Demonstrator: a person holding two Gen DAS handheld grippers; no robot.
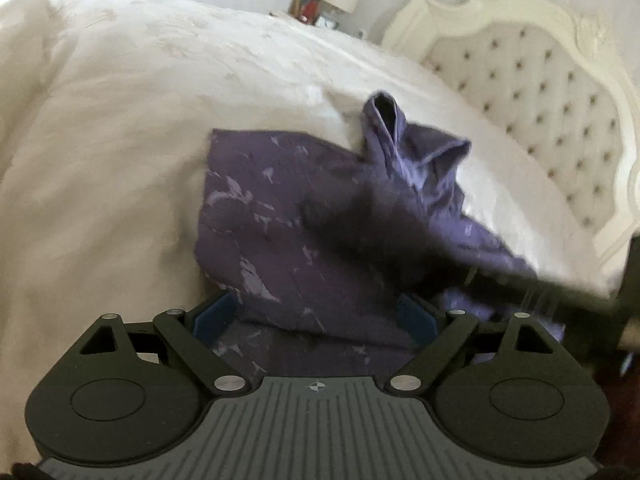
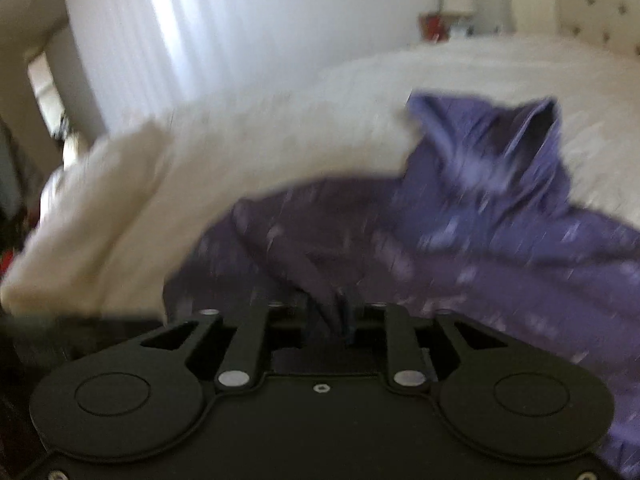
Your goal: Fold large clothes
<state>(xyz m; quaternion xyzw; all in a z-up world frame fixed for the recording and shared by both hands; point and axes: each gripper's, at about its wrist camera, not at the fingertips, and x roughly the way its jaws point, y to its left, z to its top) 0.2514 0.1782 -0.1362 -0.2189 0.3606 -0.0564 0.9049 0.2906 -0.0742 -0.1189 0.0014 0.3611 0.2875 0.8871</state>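
Your left gripper (image 1: 316, 316) has its jaws spread wide, one blue pad (image 1: 214, 316) on each side of the near part of the purple garment (image 1: 280, 216). The cloth lies flat between the pads and below them, and neither pad presses on it, so nothing is held there. The garment rests on the white bedspread (image 1: 120, 140), its flat patterned panel reaching away from your left jaws, and a bunched sleeve or leg with an open end (image 1: 382, 108) stands up at its far right side, toward the padded headboard (image 1: 532, 92).

Your right gripper (image 2: 340, 320) shows in the left wrist view only as a dark blurred streak (image 1: 500, 276) crossing the garment's right edge. In its own view the picture is smeared, but a pinched fold of the purple garment (image 2: 460, 208) runs down into the narrow gap between its jaws. The jaws stand partly apart; whether the pads still press on that fold you cannot tell from the blur. From there the cloth spreads to the right and rises into the bunched open tube (image 2: 540, 120) over the bedspread (image 2: 240, 152).
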